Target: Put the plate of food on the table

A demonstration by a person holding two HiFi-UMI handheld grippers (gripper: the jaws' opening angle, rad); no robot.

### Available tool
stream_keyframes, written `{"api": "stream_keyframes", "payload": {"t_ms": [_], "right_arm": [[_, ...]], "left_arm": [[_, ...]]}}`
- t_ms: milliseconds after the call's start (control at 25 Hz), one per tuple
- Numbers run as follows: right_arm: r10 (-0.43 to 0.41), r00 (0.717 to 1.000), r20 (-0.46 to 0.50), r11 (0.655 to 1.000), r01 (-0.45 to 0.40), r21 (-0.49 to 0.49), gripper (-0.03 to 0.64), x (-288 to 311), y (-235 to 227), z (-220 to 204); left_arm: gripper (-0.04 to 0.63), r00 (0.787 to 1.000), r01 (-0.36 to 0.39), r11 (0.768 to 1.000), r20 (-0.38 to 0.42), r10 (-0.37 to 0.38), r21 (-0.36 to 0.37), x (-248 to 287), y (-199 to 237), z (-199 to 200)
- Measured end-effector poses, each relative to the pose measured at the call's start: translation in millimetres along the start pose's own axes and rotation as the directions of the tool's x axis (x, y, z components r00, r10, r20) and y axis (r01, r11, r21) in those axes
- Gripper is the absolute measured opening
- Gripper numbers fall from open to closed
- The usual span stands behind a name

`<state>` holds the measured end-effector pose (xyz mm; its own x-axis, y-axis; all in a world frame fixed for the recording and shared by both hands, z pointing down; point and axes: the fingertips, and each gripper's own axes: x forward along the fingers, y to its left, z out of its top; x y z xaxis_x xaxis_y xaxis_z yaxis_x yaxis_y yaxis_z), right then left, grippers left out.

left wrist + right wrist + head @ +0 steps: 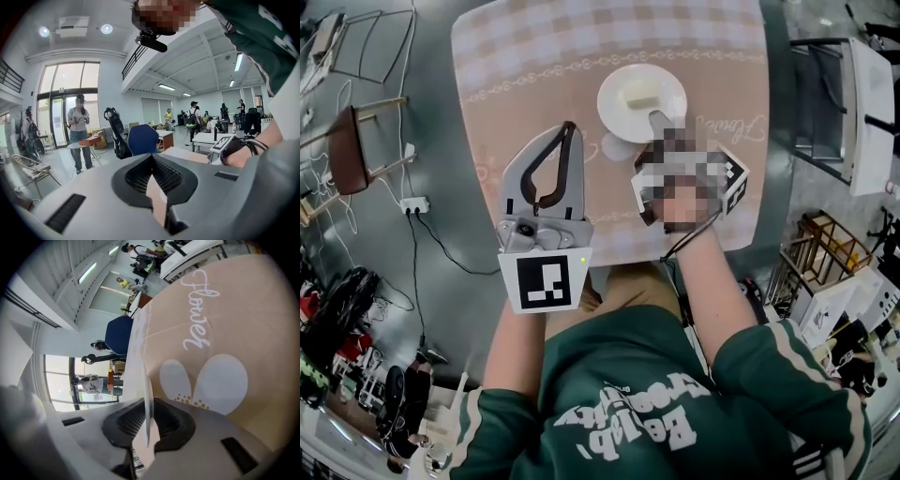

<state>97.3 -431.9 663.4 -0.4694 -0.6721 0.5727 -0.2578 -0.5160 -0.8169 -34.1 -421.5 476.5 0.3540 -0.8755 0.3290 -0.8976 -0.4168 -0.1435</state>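
- Eyes on the plate [611,105]: white and round, over the far half of the table [525,56], a touch right of centre. A pale yellow block of food [639,94] sits on it.
- The right gripper [658,122] has it by the near rim, jaws narrow and clamped on the plate's edge.
- The head view gives the layout, but a mosaic patch covers most of that gripper's body there.
- The right gripper view fills in the grip. The plate shows edge-on as a thin white line running straight in between the two dark pads.
- That same view, rolled on its side, picks up the tablecloth print close up: white "Flower" lettering [199,310] and two pale petal shapes [220,380] just beside the plate.
- Is the plate down on the cloth or just clear of it? Neither view settles that.
- Over to the left gripper [568,131], above the near left part of the table and well apart from the plate. The head view shows its jaws bowed with the tips meeting, and nothing is held.
- The left gripper view looks out across the room instead. There is a blue chair [143,139], a person standing by the glass doors [78,126] on the left, and more people among desks far off to the right.
- Only the head view shows the floor left of the table, with a brown chair [347,150] and a white power strip [414,203] on its cable.
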Motion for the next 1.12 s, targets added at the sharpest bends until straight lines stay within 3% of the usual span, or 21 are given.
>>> {"api": "stream_keyframes", "payload": {"t_ms": [200,1120], "right_arm": [[-0.031,1.000,-0.004,0.998,0.031,-0.048,0.104,3,-3,-2],[-0.106,0.994,-0.004,0.991,0.105,-0.088,0.110,-18,-43,-20]], "left_arm": [[0.009,1.000,-0.009,1.000,-0.008,0.009,-0.008,3,10,-7],[0.009,0.999,-0.021,1.000,-0.041,0.020,-0.015,-13,14,-26]]}}
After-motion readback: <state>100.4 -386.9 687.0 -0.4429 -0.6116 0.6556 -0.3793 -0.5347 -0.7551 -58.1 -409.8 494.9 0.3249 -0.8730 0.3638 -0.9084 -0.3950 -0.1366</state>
